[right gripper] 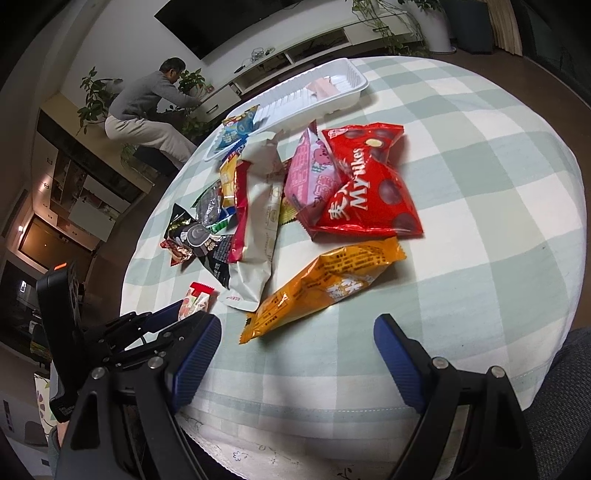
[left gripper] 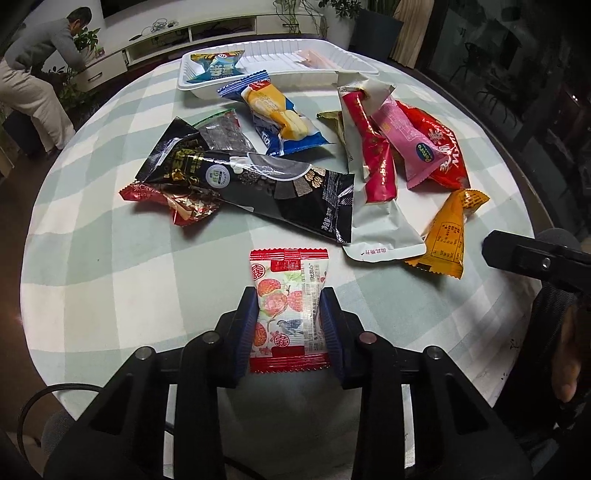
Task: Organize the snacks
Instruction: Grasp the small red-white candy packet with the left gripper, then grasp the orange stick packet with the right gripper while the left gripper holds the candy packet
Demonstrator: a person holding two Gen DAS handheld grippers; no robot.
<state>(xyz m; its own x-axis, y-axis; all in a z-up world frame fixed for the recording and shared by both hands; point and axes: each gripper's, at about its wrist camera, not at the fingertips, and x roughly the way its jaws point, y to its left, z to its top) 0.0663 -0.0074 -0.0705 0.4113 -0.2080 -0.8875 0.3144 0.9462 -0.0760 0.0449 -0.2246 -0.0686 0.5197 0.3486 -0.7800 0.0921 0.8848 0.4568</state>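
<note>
My left gripper (left gripper: 289,314) is shut on a small red-and-white snack packet (left gripper: 288,310) with fruit pictures, its blue pads pressing both sides, near the table's front edge. The same packet (right gripper: 195,301) and left gripper (right gripper: 162,319) show at lower left in the right wrist view. My right gripper (right gripper: 295,347) is open and empty, just short of an orange packet (right gripper: 325,288). A pile of snacks lies mid-table: a black packet (left gripper: 266,184), a white pouch (left gripper: 384,236), a red Mylikes bag (right gripper: 365,192), a pink packet (right gripper: 306,173). A white tray (left gripper: 280,83) at the far side holds a blue packet (left gripper: 218,66).
A round table with a green-and-white checked cloth (left gripper: 110,258) carries everything. The right gripper's body (left gripper: 535,254) shows at right in the left wrist view. A person (right gripper: 147,107) bends over beyond the table's far left. Plants and a low white cabinet (left gripper: 207,33) stand behind.
</note>
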